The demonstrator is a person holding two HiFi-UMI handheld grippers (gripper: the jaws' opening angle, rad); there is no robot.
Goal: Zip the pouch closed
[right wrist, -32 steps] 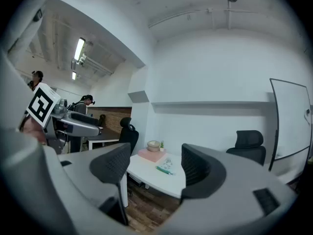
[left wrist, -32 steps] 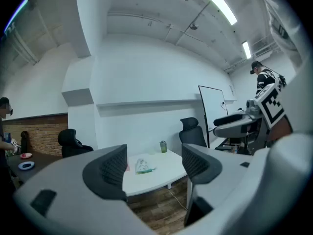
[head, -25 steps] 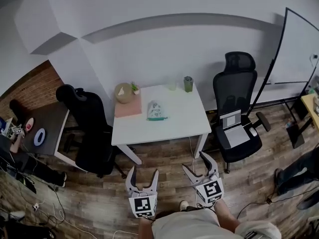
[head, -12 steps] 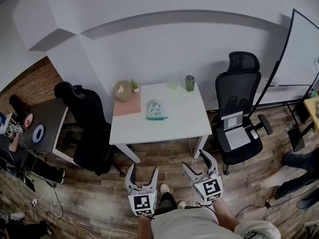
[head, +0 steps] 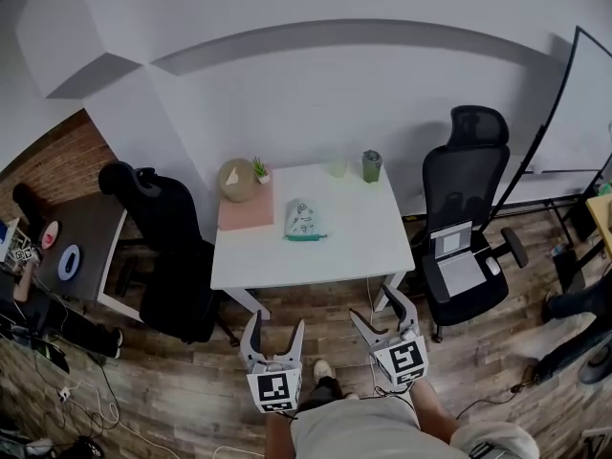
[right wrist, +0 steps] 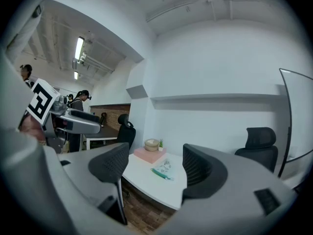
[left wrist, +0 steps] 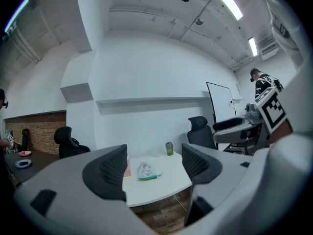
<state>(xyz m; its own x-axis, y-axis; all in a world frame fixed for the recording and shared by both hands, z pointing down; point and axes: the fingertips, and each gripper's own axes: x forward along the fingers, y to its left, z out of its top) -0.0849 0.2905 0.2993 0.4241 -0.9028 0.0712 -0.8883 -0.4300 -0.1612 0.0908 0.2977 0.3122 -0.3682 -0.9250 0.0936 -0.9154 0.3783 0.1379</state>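
A small patterned pouch (head: 304,221) with a green zip edge lies near the middle of the white table (head: 344,251). It also shows between the jaws in the left gripper view as the pouch (left wrist: 145,171) and in the right gripper view as the pouch (right wrist: 164,169). My left gripper (head: 272,334) is open and empty, held over the wooden floor well short of the table's front edge. My right gripper (head: 382,315) is open and empty too, close to the table's front right corner.
On the table stand a pink box (head: 245,207), a round woven pot (head: 235,177), a small plant (head: 258,169), a clear glass (head: 336,166) and a green cup (head: 371,165). Black office chairs stand at the left (head: 163,247) and right (head: 470,220). A whiteboard (head: 574,113) is far right.
The view has drifted a little: the table and chairs sit slightly right of where they were. Both grippers stay open at the same spot low in the head view.
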